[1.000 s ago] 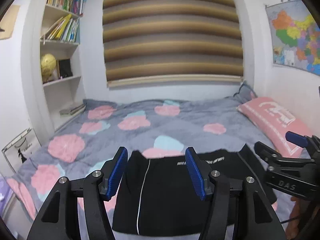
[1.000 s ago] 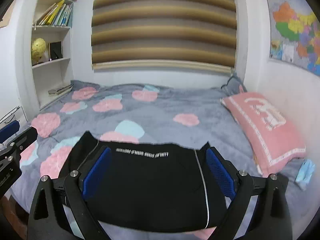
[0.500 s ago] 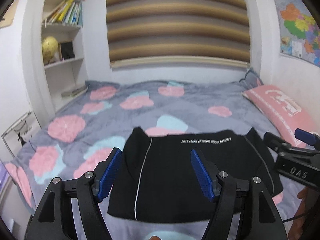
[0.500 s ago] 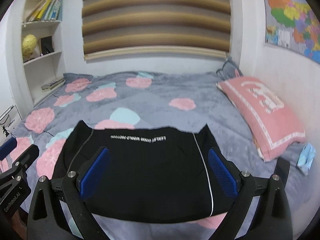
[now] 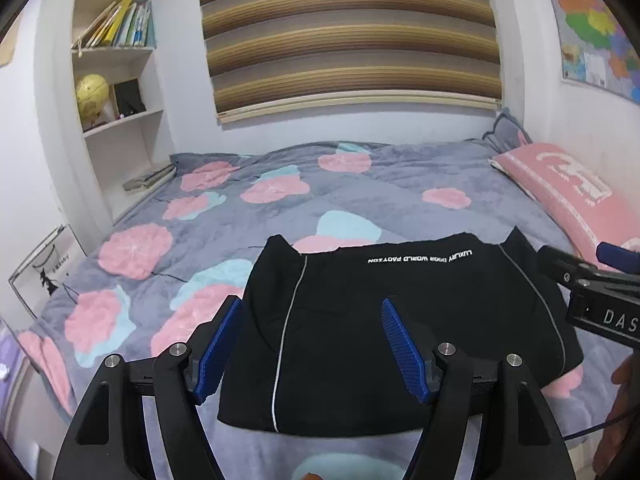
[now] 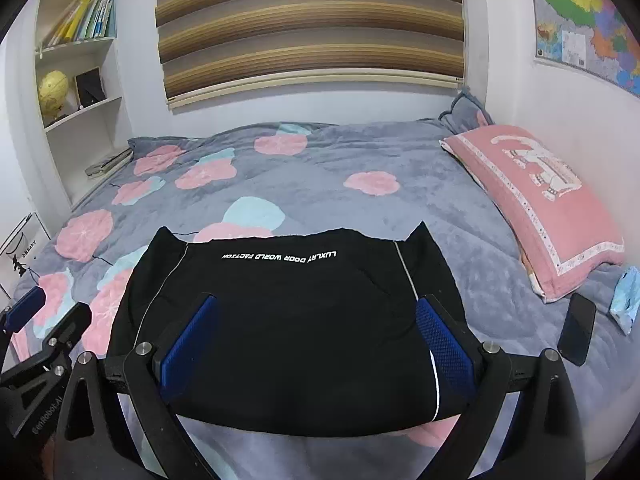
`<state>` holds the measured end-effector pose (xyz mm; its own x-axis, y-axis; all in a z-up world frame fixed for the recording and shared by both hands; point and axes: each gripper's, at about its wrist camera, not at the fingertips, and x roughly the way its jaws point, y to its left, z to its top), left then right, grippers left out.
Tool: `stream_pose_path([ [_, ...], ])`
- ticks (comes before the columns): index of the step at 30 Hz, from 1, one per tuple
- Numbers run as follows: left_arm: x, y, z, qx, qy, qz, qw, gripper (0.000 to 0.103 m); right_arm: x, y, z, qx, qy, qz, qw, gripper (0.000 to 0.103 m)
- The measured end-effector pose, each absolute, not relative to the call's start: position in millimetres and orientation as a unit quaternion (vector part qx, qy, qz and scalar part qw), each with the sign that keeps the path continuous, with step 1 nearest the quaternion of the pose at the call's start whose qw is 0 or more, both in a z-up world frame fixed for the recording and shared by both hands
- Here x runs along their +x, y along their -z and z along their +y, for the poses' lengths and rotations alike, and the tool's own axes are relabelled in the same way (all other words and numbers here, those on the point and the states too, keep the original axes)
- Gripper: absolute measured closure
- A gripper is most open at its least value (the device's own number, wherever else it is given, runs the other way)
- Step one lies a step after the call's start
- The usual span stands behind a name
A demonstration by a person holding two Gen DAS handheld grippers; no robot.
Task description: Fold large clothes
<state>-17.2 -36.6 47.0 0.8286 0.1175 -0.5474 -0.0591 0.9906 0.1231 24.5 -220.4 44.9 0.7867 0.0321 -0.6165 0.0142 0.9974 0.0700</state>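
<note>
A black garment [image 5: 344, 332] with white piping and white lettering lies folded flat on the flowered grey bedspread [image 5: 360, 196], near the bed's front edge. My left gripper [image 5: 312, 316] hovers over the garment's left half, its blue pads [image 5: 218, 348] wide apart and open, touching nothing. My right gripper [image 6: 316, 312] hovers over the same garment [image 6: 304, 280], open, its pads spanning most of the garment's width with no cloth pinched. Each gripper shows at the edge of the other's view: the right gripper [image 5: 592, 284], the left gripper [image 6: 44, 332].
A pink pillow [image 6: 536, 196] lies along the right wall. A dark phone [image 6: 576, 334] and a light blue packet [image 6: 626, 300] rest on the bed by it. White bookshelves [image 5: 116, 92] stand at the left, a striped blind [image 5: 348, 36] behind the bed.
Both grippers have sunk and tipped down toward the garment, which now shows more fully in both views. The left jaws have spread wider. The garment has not moved.
</note>
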Motion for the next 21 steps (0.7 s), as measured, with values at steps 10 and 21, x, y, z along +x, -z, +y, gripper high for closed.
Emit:
stream_pose_path([
  [10,-12.3,-48.2,-29.3,0.018,0.006,0.311,0.950,0.031,22.9,-46.8,-221.4,0.037,-0.005,0.326,0.945,0.003],
  [21,-15.7,-44.9,-33.4,0.033,-0.004,0.306,0.951,0.031,22.5,-43.5,-219.5,0.035,-0.007,0.330,0.943,0.003],
])
